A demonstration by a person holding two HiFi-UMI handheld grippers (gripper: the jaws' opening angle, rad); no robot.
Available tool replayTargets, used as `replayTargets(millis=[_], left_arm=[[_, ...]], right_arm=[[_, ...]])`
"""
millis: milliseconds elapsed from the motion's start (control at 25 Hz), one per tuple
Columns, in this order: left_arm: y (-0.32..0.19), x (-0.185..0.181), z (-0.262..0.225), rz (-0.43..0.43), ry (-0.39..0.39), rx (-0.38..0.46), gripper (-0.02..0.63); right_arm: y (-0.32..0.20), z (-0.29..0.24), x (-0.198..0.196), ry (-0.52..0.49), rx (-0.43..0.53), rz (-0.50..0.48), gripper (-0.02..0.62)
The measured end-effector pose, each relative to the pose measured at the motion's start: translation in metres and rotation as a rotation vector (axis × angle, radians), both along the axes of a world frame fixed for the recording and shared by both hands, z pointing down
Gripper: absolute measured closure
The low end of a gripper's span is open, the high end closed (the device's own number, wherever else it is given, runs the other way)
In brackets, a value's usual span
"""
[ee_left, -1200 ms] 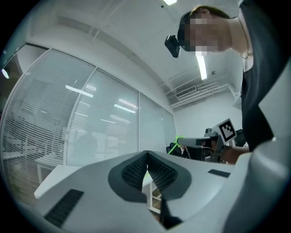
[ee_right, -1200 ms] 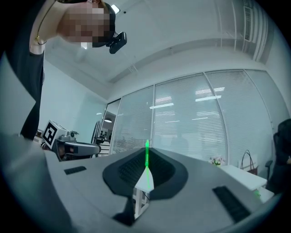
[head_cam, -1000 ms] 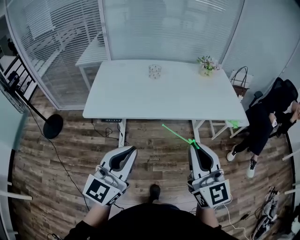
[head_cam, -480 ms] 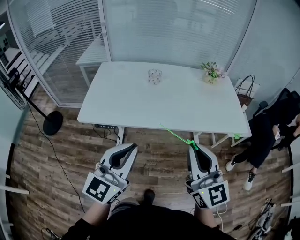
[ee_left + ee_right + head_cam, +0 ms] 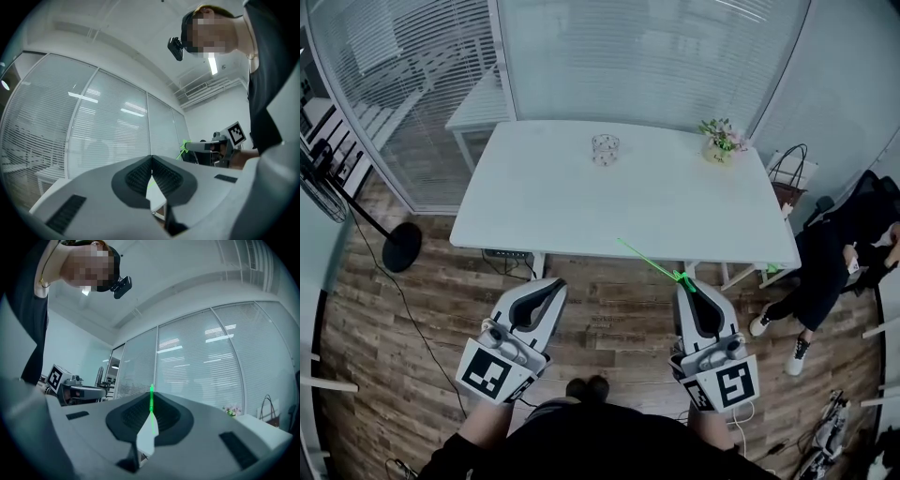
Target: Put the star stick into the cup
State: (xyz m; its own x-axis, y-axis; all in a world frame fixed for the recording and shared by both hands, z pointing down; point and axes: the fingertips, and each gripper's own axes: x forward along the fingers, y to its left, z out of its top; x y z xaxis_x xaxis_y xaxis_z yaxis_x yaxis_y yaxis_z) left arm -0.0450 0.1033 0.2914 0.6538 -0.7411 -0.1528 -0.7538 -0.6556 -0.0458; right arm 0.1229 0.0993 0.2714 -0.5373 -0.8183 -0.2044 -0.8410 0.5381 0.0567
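Right claw (image 5: 683, 287) nearly closed, pinching the star stick (image 5: 649, 261). The thin green stick pokes out of the tips and slants forward-left; in the head view its far end lies over the near edge of the table (image 5: 581, 211). Left claw (image 5: 551, 284) closed, jaws tip to tip, nothing between them. Both claws side by side over the wood floor (image 5: 422, 375), short of the table. Cup (image 5: 605, 149) stands on the far half of the table, well apart from the stick. Flowers (image 5: 718, 141) near the far right corner. A person (image 5: 830, 253) sits right of the table.
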Motion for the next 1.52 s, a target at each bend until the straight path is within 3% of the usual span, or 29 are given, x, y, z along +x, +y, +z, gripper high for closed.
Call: replayTargets(millis=[320,640,1120,1520], left_arm=[[-0.002,0.001,0.006,-0.009,0.001,-0.012,0.592],[-0.004,0.011,0.007,-0.025,0.018,-0.009,0.592],[-0.008,0.019,0.016,-0.055,-0.001,-0.024,0.592],[-0.049,0.015,0.015,-0.032,0.012,0.004,0.592]], right_arm=[[-0.002,-0.004,-0.005,-0.013,0.005,-0.024,0.574],[-0.006,0.005,0.011,0.011,-0.001,-0.009,0.574],[-0.015,0.007,0.025,-0.028,0.002,-0.029,0.574],[-0.052,0.012,0.026,0.004,0.022,-0.003,0.574]])
